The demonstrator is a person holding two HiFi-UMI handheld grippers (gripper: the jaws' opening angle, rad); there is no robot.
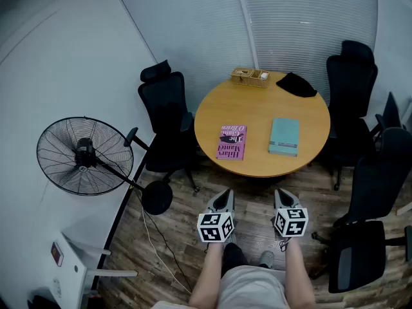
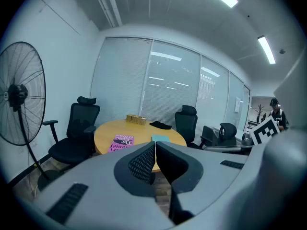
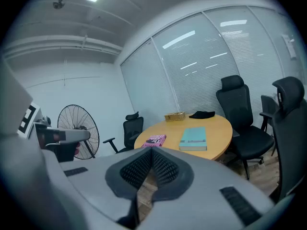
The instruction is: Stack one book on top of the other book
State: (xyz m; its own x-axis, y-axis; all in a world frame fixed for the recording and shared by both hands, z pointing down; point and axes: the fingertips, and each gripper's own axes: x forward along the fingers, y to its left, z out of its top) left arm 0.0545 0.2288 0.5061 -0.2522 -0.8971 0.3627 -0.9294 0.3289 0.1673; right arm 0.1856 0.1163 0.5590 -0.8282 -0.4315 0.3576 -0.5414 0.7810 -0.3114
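A pink book (image 1: 233, 142) and a teal book (image 1: 284, 136) lie flat, side by side and apart, on the round wooden table (image 1: 257, 102). The pink book (image 2: 121, 142) and the teal book (image 2: 160, 138) also show in the left gripper view, and the pink book (image 3: 154, 140) and teal book (image 3: 194, 138) in the right gripper view. My left gripper (image 1: 223, 198) and right gripper (image 1: 284, 197) hang side by side over the floor, short of the table's near edge. Both are shut with nothing between the jaws.
Black office chairs stand left of the table (image 1: 165, 118) and at the right (image 1: 351, 89) (image 1: 365, 224). A standing fan (image 1: 82, 154) is at the left wall. A wooden tray (image 1: 250, 77) and a black cloth (image 1: 297, 84) sit at the table's far edge.
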